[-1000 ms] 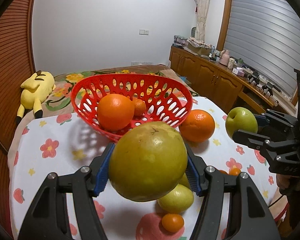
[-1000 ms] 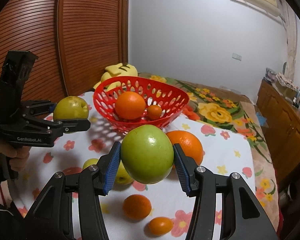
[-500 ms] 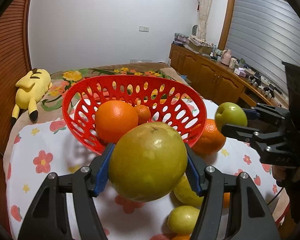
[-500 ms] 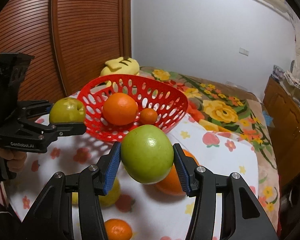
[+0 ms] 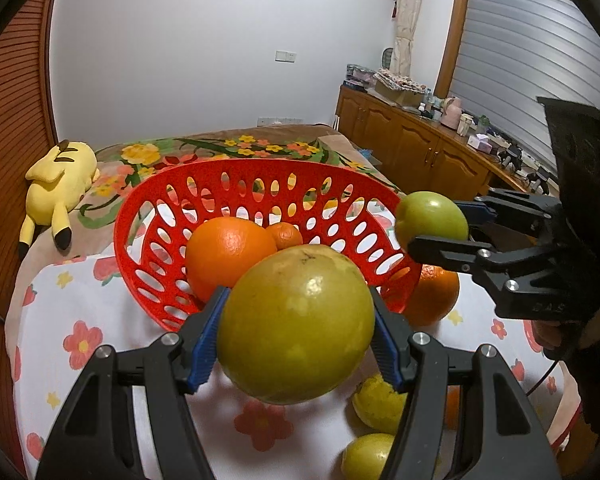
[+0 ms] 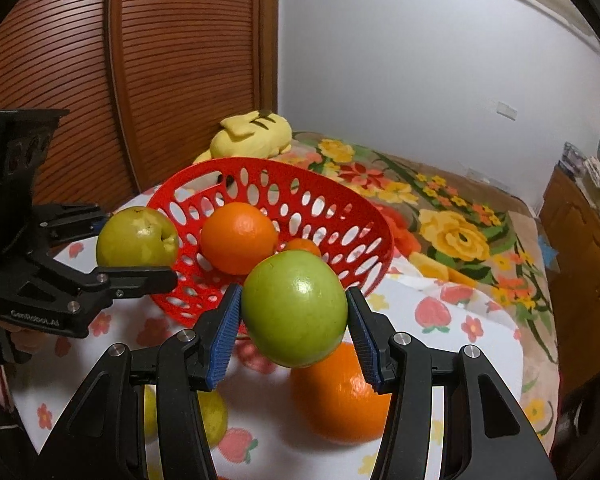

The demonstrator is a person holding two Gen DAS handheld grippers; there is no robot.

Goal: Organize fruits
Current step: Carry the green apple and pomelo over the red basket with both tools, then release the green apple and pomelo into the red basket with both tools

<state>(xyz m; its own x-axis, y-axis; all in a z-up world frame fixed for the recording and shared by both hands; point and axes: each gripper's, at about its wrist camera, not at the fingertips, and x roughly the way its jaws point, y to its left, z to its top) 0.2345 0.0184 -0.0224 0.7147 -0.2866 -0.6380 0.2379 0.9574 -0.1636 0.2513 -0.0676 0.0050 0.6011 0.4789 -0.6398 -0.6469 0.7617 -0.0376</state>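
Observation:
My left gripper (image 5: 296, 332) is shut on a yellow-green apple (image 5: 296, 324), held just above the near rim of the red basket (image 5: 228, 172). My right gripper (image 6: 294, 316) is shut on a green apple (image 6: 294, 308), held at the basket's (image 6: 340, 208) right rim. The basket holds a big orange (image 5: 228, 254) and a small mandarin (image 5: 286, 236). The right gripper and its apple also show in the left wrist view (image 5: 432, 218); the left gripper and its apple show in the right wrist view (image 6: 136, 238).
An orange (image 6: 340, 396) lies on the flowered tablecloth (image 5: 80, 340) beside the basket. Yellow lemons (image 5: 380, 404) lie near the front. A yellow plush toy (image 5: 60, 180) lies on the bed behind. Wooden cabinets (image 5: 420, 148) stand at the right.
Both grippers have moved forward toward the basket with their apples. The basket looks larger and nearer, and the loose fruit has dropped toward the bottom of both views.

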